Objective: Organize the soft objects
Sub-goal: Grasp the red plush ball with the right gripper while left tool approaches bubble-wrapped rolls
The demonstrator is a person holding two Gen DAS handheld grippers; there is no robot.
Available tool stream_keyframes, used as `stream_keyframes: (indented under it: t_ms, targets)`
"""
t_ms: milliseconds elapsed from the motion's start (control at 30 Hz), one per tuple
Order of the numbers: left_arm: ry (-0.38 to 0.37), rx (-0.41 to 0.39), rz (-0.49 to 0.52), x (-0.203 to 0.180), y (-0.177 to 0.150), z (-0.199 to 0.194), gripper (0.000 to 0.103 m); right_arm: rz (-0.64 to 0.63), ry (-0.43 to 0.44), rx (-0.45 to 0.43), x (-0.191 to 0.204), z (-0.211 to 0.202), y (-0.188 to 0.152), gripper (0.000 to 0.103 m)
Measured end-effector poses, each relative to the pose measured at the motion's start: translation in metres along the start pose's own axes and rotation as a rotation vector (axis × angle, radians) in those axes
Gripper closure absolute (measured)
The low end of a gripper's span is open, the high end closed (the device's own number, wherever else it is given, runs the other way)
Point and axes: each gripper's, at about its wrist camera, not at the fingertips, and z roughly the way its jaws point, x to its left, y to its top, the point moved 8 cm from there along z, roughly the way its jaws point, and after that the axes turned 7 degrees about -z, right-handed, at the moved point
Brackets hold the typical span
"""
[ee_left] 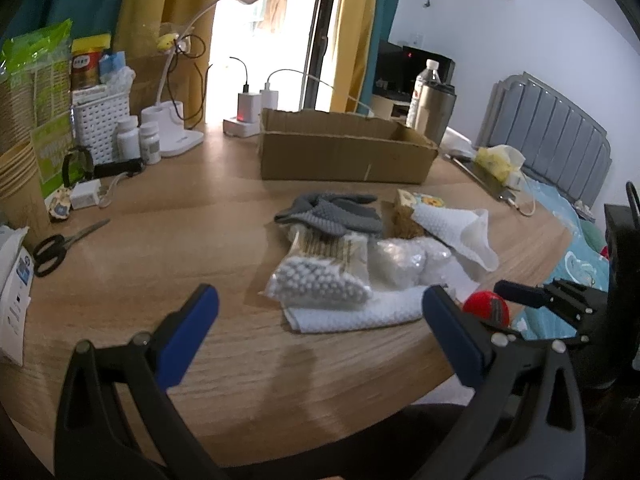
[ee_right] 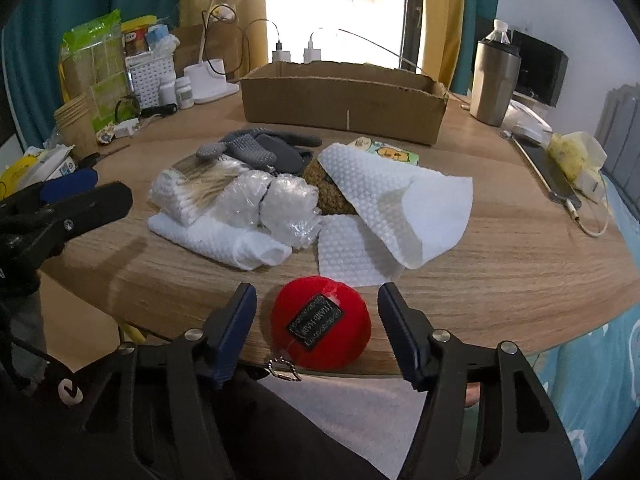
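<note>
We see the worktop (ee_right: 500,240) first, then the cardboard box (ee_right: 344,100) at its far side. In front of the box lies a heap: white cloths (ee_right: 396,200), a grey glove (ee_right: 256,146), a cotton-swab pack (ee_right: 188,196) and bubble wrap (ee_right: 276,204). Our left tongs (ee_left: 320,320) gape wide over bare wood near the heap, gripping nothing. Our right tongs (ee_right: 316,320) stand about half open at the near edge, straddling a red ball (ee_right: 320,322) with a black label; both pads are clear of it.
</note>
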Motion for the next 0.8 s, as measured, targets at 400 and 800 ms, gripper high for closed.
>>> stream_keyframes:
  t_ms: [400,800]
  targets:
    - [-0.007,-0.015,0.09,-0.025,0.007,0.005,0.0,0.031,0.03,-0.057,-0.011,-0.005,0.005,0.056]
    - [0.003,0.003,0.149,-0.058,0.011,0.027,0.0,0.104,0.044,-0.177,-0.049,-0.021,0.029,0.056]
